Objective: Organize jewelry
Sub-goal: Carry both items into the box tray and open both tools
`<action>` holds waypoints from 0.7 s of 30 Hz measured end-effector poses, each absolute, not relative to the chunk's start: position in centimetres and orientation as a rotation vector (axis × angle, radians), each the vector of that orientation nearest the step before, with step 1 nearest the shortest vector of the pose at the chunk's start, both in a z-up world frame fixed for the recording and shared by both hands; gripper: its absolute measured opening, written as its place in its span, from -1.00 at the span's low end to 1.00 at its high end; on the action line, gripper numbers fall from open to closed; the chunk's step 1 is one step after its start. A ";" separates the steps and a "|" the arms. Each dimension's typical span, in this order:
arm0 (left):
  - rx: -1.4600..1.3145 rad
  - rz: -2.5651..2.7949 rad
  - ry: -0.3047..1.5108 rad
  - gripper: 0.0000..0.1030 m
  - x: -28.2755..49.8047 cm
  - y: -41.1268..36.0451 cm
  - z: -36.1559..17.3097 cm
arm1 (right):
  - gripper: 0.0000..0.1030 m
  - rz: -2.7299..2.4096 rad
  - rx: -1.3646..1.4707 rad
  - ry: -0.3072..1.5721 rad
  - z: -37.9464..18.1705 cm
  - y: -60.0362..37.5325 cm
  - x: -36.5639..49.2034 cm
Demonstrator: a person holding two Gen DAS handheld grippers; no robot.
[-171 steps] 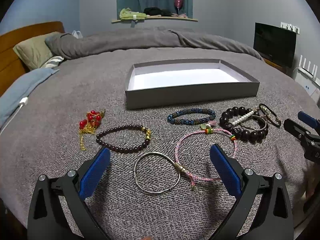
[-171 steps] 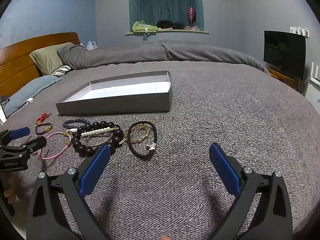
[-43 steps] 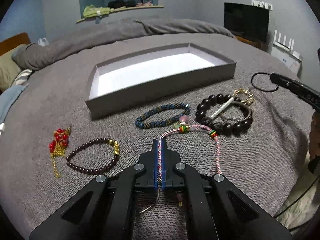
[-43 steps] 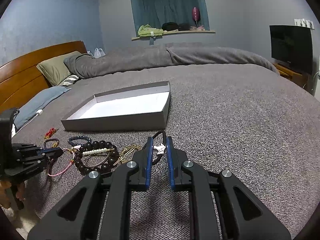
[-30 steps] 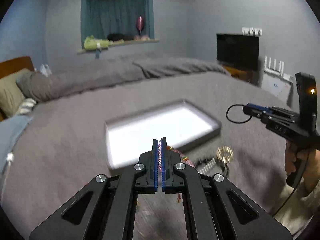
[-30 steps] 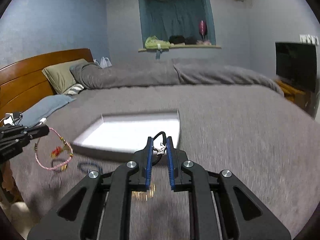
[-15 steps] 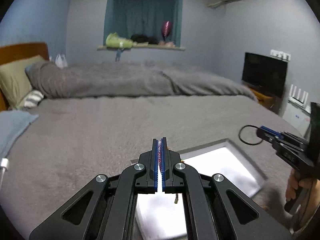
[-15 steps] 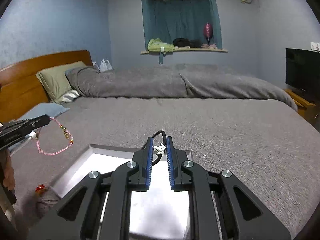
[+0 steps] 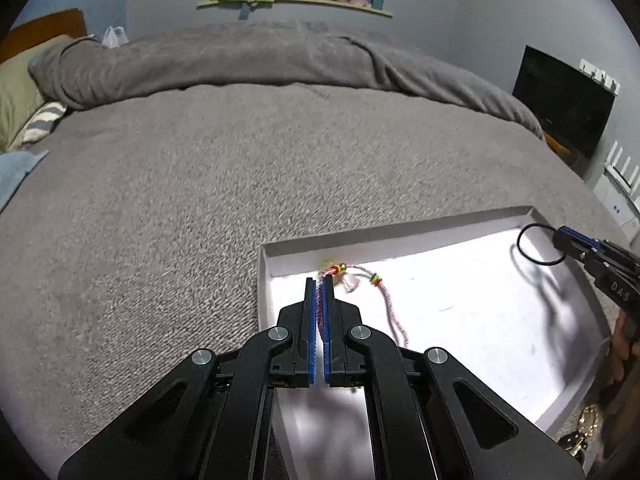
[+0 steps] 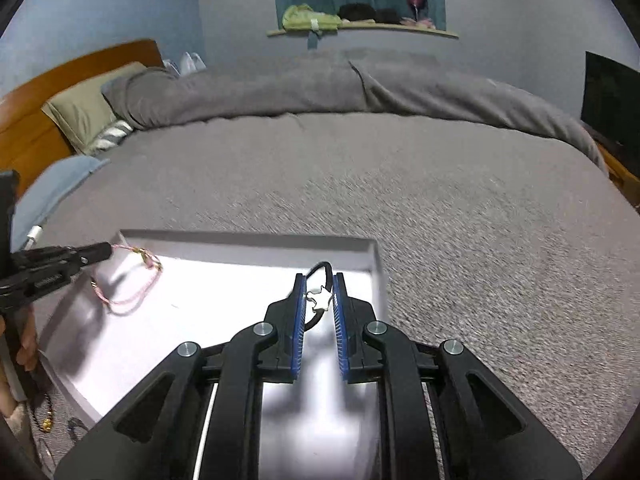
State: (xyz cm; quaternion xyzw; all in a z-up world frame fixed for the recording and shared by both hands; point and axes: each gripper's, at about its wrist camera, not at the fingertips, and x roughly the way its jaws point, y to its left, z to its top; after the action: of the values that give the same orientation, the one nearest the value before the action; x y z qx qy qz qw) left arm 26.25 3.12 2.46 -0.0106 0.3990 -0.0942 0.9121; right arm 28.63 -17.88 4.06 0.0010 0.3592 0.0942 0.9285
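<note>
My left gripper (image 9: 319, 282) is shut on a pink woven bracelet (image 9: 386, 300) with small coloured beads, which hangs into the far left corner of the grey box (image 9: 400, 234) with a white floor. My right gripper (image 10: 318, 278) is shut on a black cord bracelet (image 10: 322, 268) with a silver star charm, held over the box's (image 10: 248, 236) far right corner. In the left wrist view the right gripper (image 9: 560, 240) shows at the right with the black loop (image 9: 534, 246). In the right wrist view the left gripper (image 10: 106, 250) dangles the pink bracelet (image 10: 132, 292).
The box lies on a grey bedspread (image 9: 160, 200). Other jewelry lies on the cover near the box: gold pieces (image 9: 588, 426) at its near right corner, beads and a gold clasp (image 10: 46, 422) at its near left. Pillows (image 10: 88, 112) and a wooden headboard (image 10: 24, 128) are at the left, a television (image 9: 560, 100) at the right.
Both grippers have carried their bracelets away from the jewelry row, forward and down over the box. The pink bracelet now hangs into the box's left end, the black one over its right end.
</note>
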 end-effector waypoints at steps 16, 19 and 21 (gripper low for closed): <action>0.014 -0.174 0.780 -0.22 25.8 3.1 3.3 | -0.15 0.205 0.044 0.730 4.3 -17.9 28.3; 0.014 -0.164 0.764 0.07 25.5 3.0 3.5 | 0.51 0.209 0.057 0.676 5.2 -18.0 27.5; 0.011 -0.169 0.736 0.31 24.9 2.9 3.9 | 0.79 0.206 0.061 0.640 6.0 -18.2 27.0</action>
State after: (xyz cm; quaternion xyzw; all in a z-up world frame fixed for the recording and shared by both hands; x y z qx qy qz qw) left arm 24.93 2.91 3.95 0.0052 0.3595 -0.0823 0.9295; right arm 27.02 -18.15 5.99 0.0299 0.3138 0.1010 0.9436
